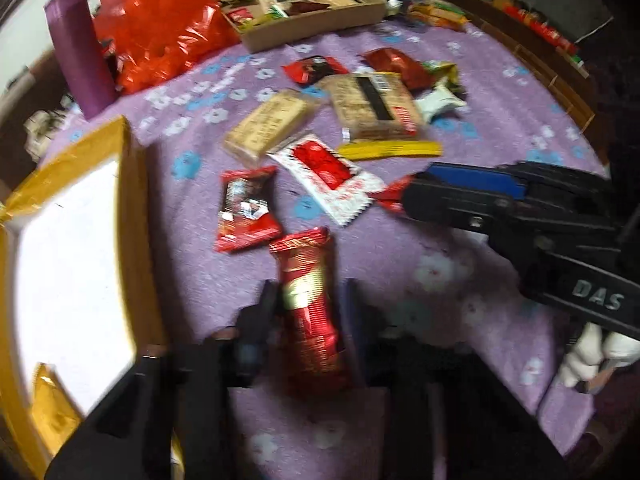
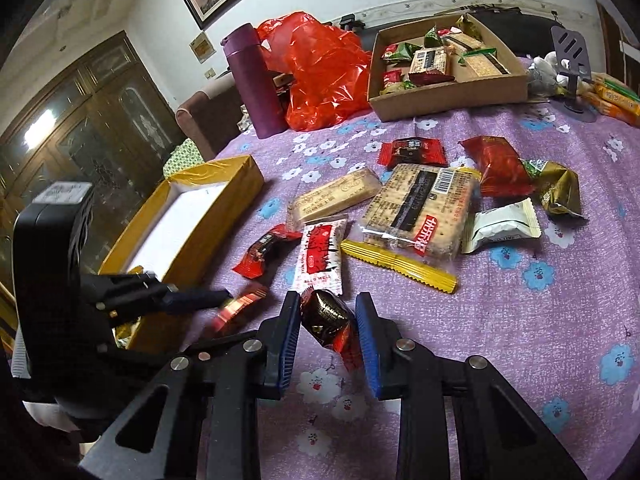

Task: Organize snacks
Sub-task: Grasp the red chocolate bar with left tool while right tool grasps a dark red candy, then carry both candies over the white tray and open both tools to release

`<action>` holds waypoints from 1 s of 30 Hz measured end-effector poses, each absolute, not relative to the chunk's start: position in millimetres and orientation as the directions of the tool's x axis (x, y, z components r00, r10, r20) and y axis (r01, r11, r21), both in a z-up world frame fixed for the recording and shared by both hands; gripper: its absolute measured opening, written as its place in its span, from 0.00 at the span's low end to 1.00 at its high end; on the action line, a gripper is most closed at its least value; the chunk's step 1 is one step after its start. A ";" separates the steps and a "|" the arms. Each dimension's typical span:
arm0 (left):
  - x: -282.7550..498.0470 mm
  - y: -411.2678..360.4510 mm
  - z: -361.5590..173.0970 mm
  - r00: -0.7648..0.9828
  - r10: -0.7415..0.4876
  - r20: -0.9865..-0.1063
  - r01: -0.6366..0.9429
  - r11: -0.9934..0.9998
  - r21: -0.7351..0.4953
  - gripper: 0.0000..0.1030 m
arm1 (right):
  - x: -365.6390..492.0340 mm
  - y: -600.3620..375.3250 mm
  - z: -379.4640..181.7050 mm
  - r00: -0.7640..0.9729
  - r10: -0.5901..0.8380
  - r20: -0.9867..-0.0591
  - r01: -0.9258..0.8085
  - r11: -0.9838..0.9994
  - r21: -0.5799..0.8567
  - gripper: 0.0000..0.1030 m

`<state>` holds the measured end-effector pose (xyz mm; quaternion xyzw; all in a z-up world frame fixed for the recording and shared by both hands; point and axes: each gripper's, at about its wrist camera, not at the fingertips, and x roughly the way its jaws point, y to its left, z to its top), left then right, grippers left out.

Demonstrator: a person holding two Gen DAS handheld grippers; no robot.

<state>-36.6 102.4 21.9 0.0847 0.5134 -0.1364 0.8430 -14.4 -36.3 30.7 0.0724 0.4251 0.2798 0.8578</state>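
The left gripper (image 1: 308, 300) has a long red foil snack packet (image 1: 308, 304) between its fingers, the packet's long axis running along them; motion blur hides whether the pads truly pinch it. The open gold-walled box with a white floor (image 1: 132, 200) lies just left of that gripper, so the left hand is the nearer one for a drop there, a short sideways carry by my judgement.

The right gripper (image 2: 328, 320) stands narrowly open around a small dark-and-red wrapped candy (image 2: 330, 318). The candy lies slanted across the gap, near both blue pads (image 2: 366, 332), and contact is unclear.

Beyond the gold box, loose snacks sit on a purple floral tablecloth (image 2: 520, 340). A brown cardboard tray (image 2: 452, 100) of sorted snacks lies far across from it, a crumpled red plastic bag (image 2: 320, 76) and purple flask (image 2: 256, 84) behind it, before a white wall.
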 end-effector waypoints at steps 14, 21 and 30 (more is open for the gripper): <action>-79.8 140.3 49.8 0.575 -0.244 -0.781 0.160 0.969 -0.185 0.23 | -17.7 -42.6 37.7 0.465 0.634 -0.618 -0.437 0.771 0.462 0.27; -118.1 215.6 73.5 0.682 -0.193 -0.706 0.007 0.966 -0.257 0.23 | -22.4 -36.0 39.5 0.467 0.643 -0.607 -0.446 0.764 0.466 0.27; -143.3 299.7 57.6 0.707 -0.035 -0.706 -0.213 0.942 -0.261 0.23 | -44.1 17.6 68.2 0.388 0.695 -0.605 -0.528 0.706 0.472 0.27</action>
